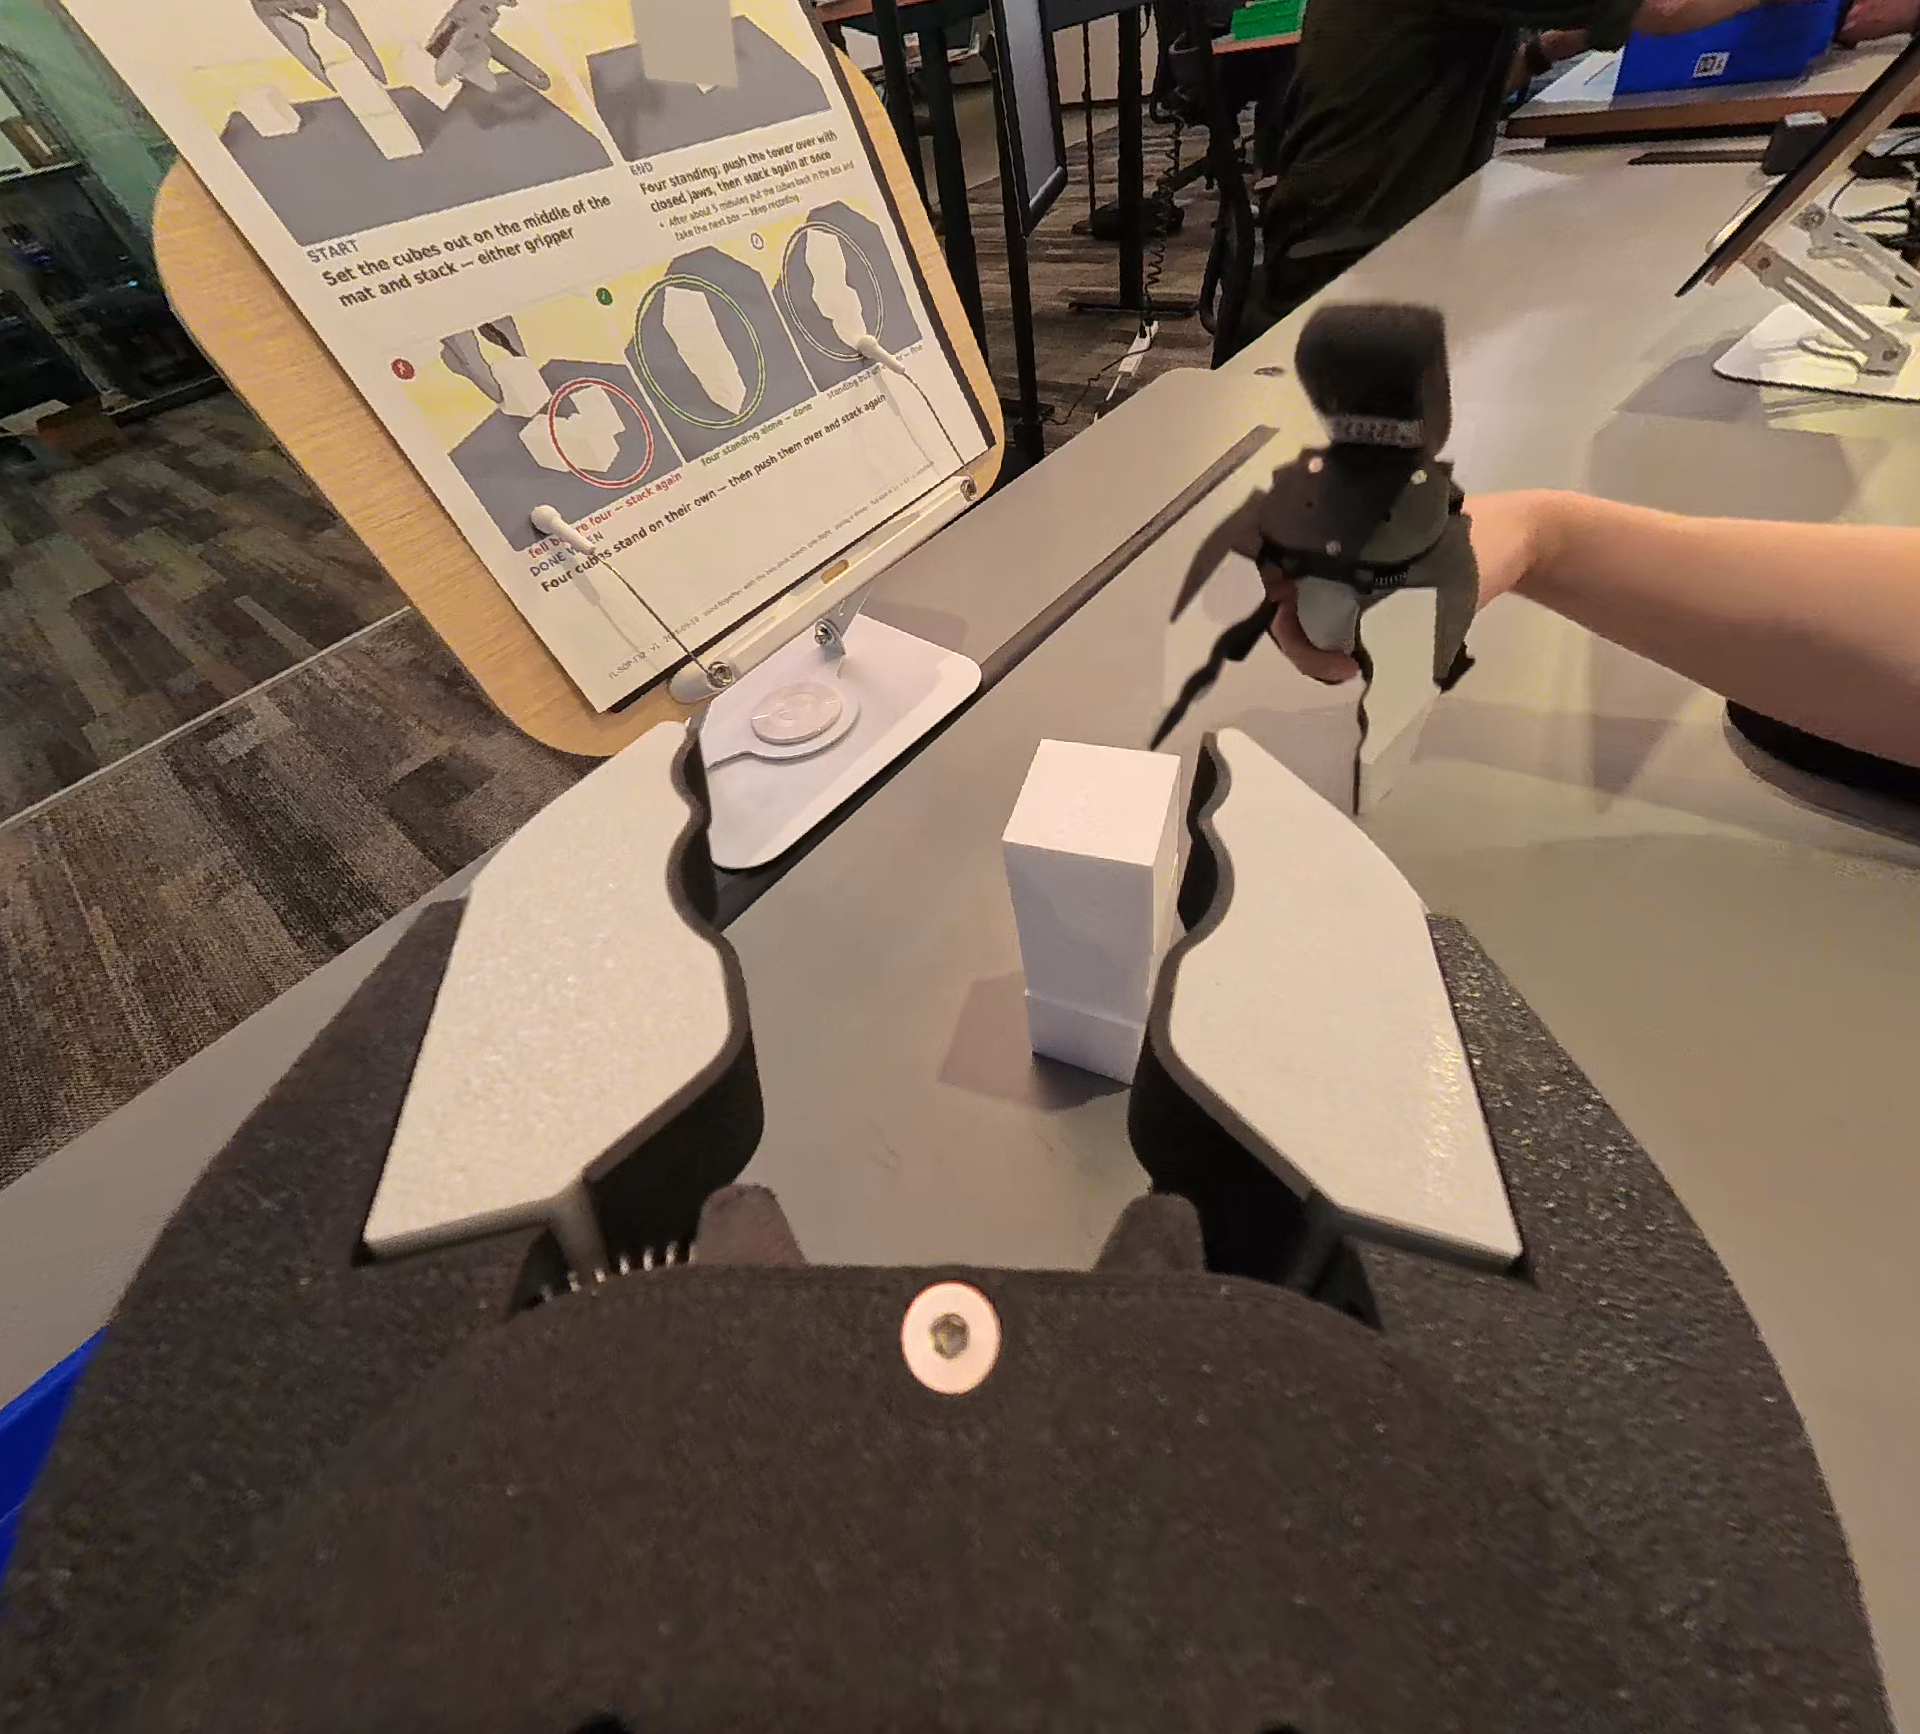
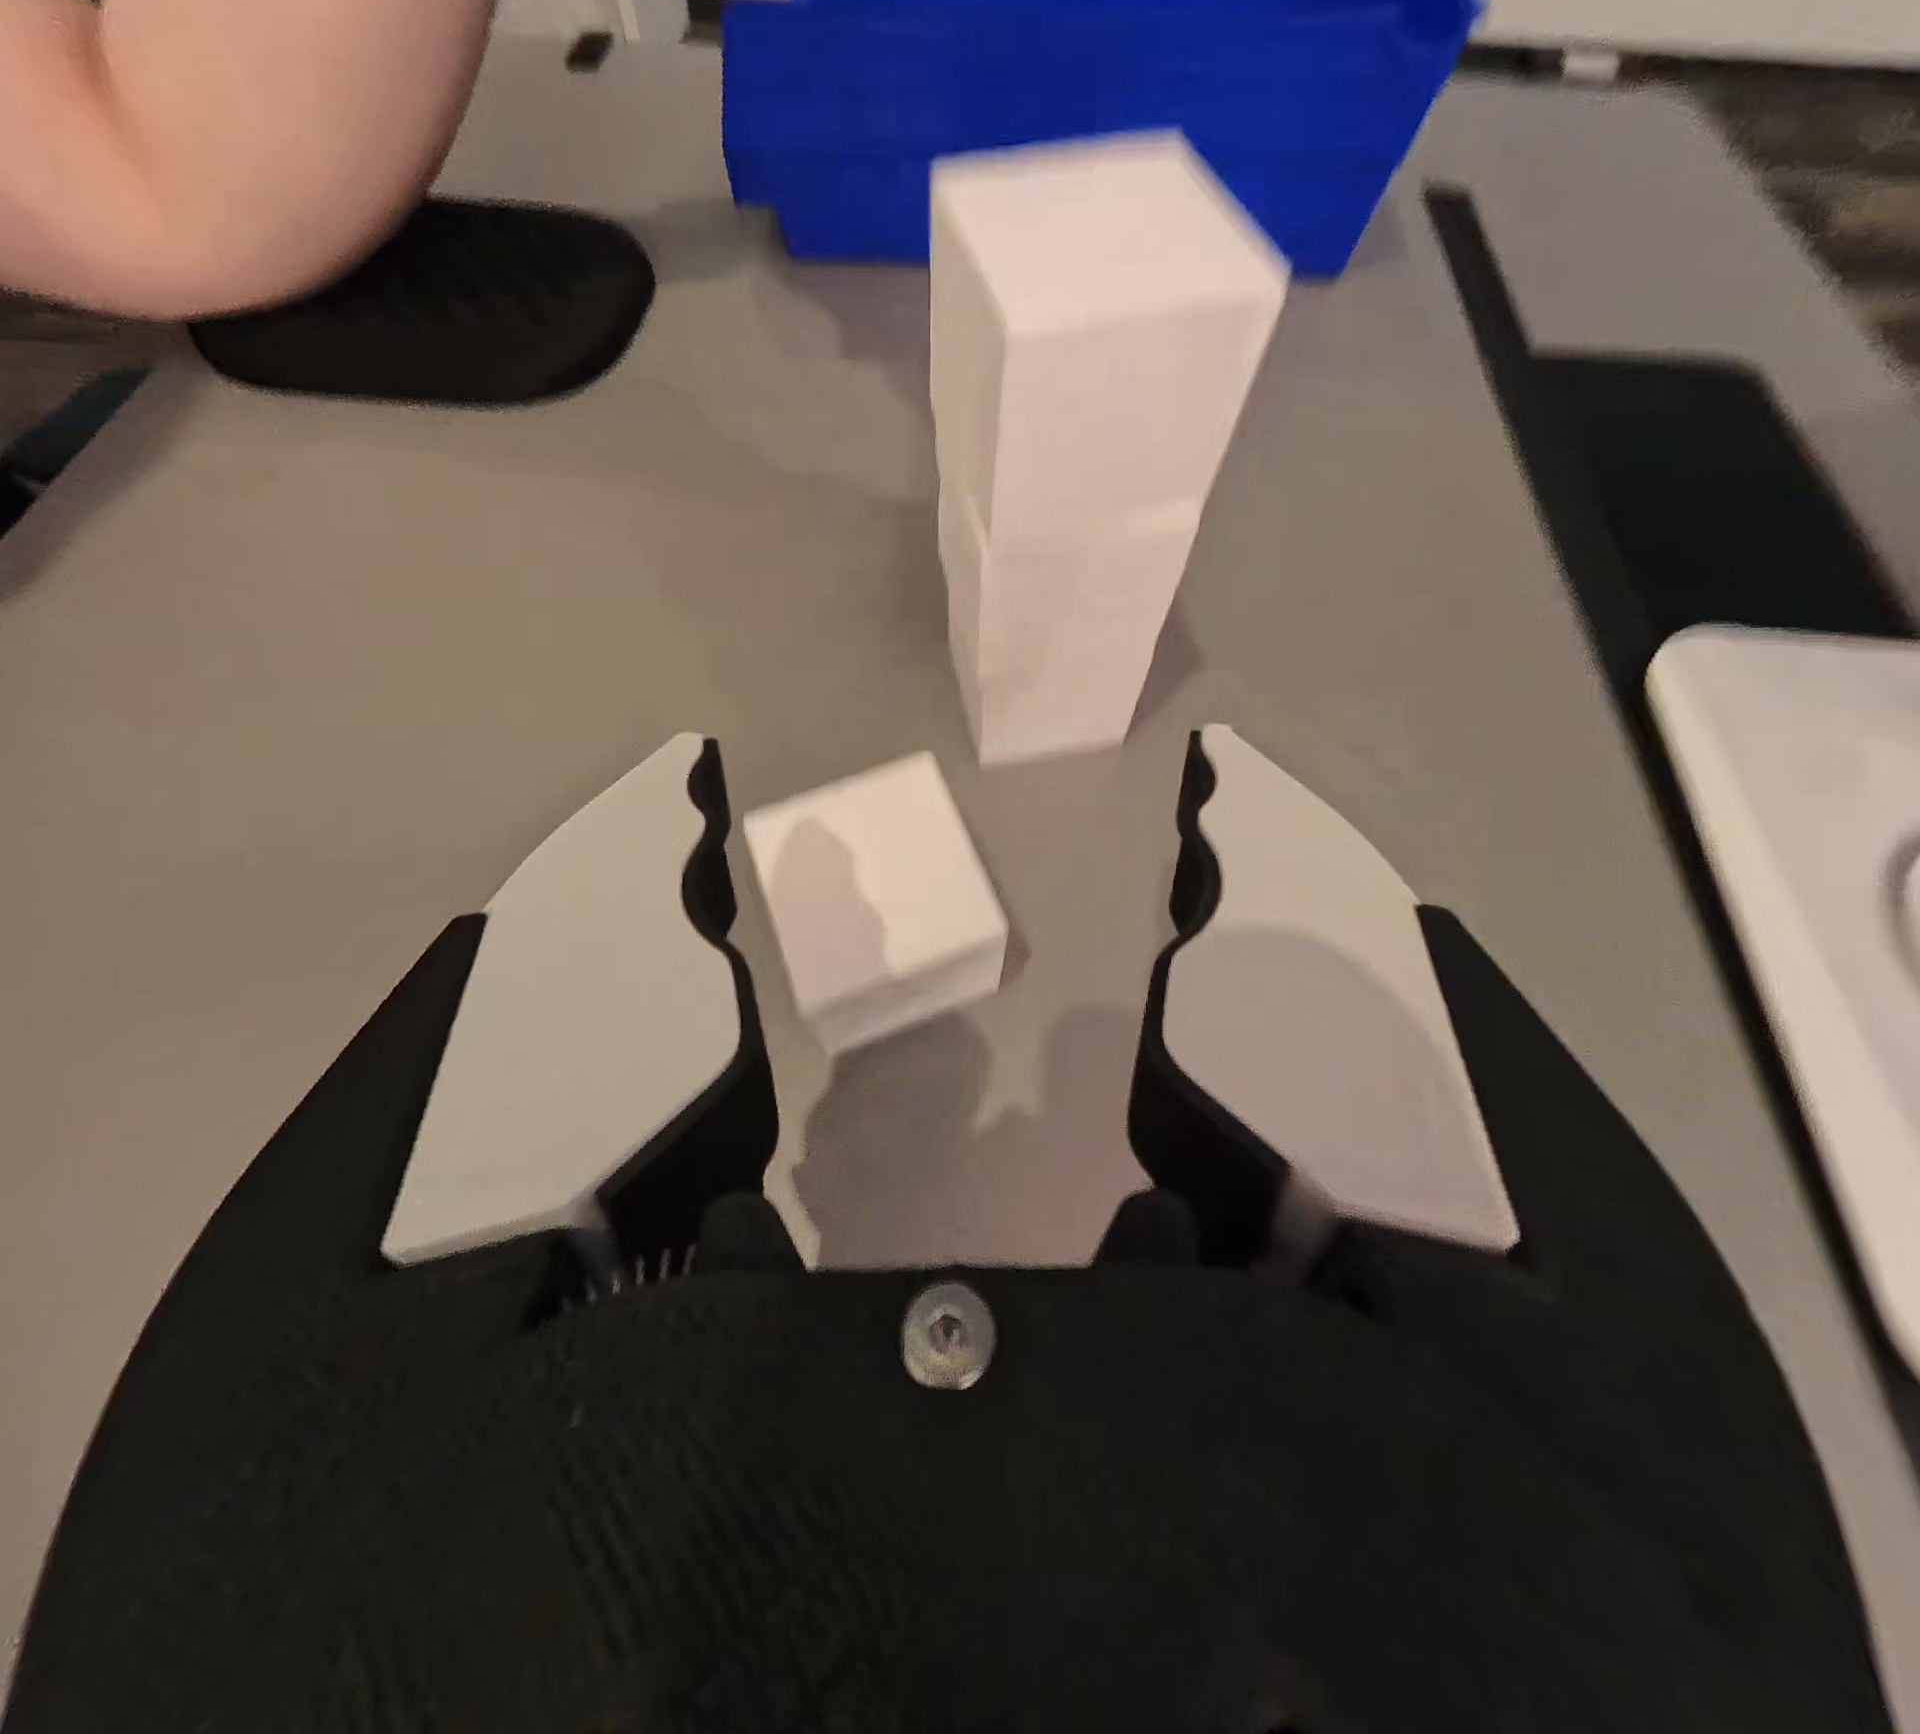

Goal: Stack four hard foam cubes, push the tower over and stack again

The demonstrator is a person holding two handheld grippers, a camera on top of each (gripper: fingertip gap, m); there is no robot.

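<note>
A tower of white foam cubes (image 1: pixel 1091 905) stands on the dark mat (image 1: pixel 862 1092), between the fingers of my left gripper (image 1: pixel 948 749) and close to its right finger. The left gripper is open and empty. The tower also shows in the right wrist view (image 2: pixel 1081 458), about three cubes high, beyond my right gripper (image 2: pixel 951 739). The right gripper is open over a loose white cube (image 2: pixel 873 895) that lies on the mat near its left finger. In the left wrist view the right gripper (image 1: pixel 1257 770) hangs over that cube (image 1: pixel 1397 728), held by a hand.
An instruction board (image 1: pixel 520 282) on a white stand base (image 1: pixel 831 728) stands at the mat's far left edge. A blue bin (image 2: pixel 1091 22) sits behind the tower. A black pad (image 2: pixel 436 302) lies under the person's arm. Another white stand base (image 2: pixel 1818 905) is at the right. The grippers' ends are close to 20 centimetres from one another.
</note>
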